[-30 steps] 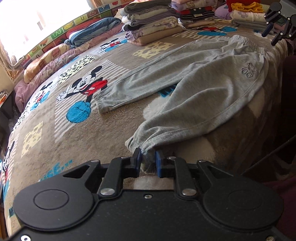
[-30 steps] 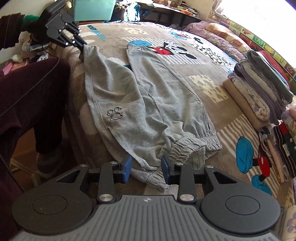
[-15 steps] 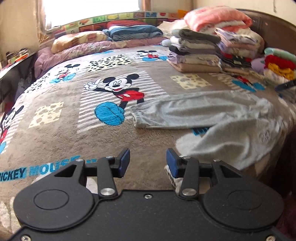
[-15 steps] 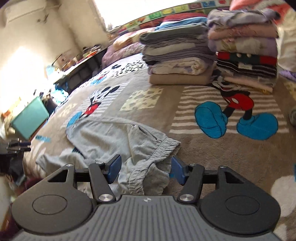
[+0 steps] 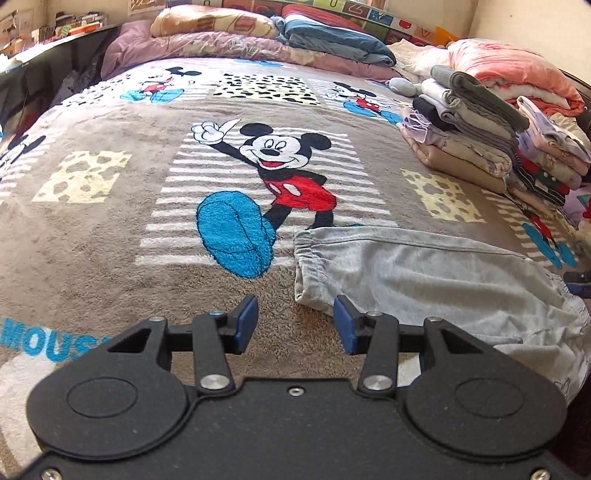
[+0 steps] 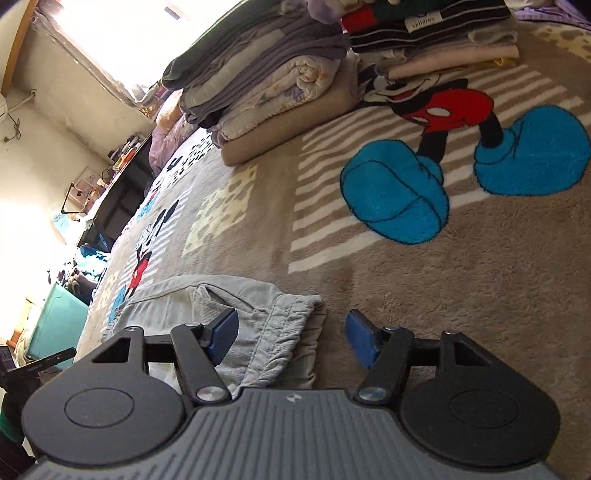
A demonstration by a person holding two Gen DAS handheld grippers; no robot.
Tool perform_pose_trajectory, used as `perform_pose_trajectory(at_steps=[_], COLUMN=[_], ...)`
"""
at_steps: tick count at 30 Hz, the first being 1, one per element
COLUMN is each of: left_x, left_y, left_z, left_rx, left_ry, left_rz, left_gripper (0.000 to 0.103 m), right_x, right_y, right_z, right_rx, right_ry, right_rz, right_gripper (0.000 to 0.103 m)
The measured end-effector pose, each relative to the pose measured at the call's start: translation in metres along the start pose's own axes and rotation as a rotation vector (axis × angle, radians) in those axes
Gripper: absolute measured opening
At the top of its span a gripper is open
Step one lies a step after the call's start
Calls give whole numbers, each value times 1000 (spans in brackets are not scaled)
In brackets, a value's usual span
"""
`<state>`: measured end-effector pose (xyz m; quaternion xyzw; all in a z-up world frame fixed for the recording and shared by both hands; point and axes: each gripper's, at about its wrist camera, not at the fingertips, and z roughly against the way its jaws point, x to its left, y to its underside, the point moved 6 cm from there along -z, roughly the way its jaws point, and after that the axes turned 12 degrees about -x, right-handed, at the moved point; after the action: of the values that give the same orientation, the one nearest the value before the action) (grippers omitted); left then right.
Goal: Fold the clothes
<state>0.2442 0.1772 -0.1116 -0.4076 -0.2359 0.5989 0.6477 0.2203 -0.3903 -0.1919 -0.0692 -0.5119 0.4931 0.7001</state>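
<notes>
trousers [image 5: 424,280] of grey jersey lie folded leg over leg on the mickey mouse blanket [image 5: 110,229] near the bed's front edge, cuffs to the left, waistband end to the right.

starting from the left: the left tool [image 5: 295,325] hangs with its jaws apart and nothing between them, its right pad just beside the cuff. if it closes from there i'd expect it to pinch only the top layer of the cuff, so the lower leg would stay behind and the fold would skew. the near part of the trousers also sits close to the bed's edge, so a careless drag could pull it over.

further right, the right tool [image 6: 291,338] has its jaws opening, the gathered waistband between them but not pressed by either pad. the elastic is bunched there, so a grip could catch a wrinkle and leave a lump in the next fold. swinging the cloth far could also knock the stacks of folded clothes [image 6: 266,96] behind.

writing: "mous" in blue on the blanket at the far left of the left view, and a small tag reading "children" [image 6: 419,23] on a striped piece in the pile.
</notes>
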Motion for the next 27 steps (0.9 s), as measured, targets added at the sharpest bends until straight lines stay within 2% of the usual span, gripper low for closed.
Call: perform_pose_trajectory(at_steps=[6,10,12,16,18,19,21,24,27], left_x=[12,18,18,13,8,6,3,5,3], left_y=[-8,-13,-13,-10,-8,-8,-9,-17,-28], left_z=[-40,-69,-82,-101,-106,-106,-106,-100,-95], left_rx=[24,42,51,63,56,50,35,-2,-36], left_ry=[27,49,58,50,33,31,30,37,51], left_rz=[89,162,195,208,170,155,132,132,122], left_gripper=[52,52,52,50,15,15,13,7,7], right_x=[-6,4,11,16,19,22,27,35,41], right_y=[4,7,10,11,11,10,6,-6,-17], right_z=[-5,-7,-10,-18,-19,-18,-17,-11,-10], right_rx=[-41,-37,-26,-17,-31,-38,-63,-112,-124], right_ry=[-58,-73,-81,-99,-111,-114,-110,-111,-117], right_rz=[-13,83,140,165,176,191,217,234,257], right_gripper=[70,71,66,38,34,32,16,15,14])
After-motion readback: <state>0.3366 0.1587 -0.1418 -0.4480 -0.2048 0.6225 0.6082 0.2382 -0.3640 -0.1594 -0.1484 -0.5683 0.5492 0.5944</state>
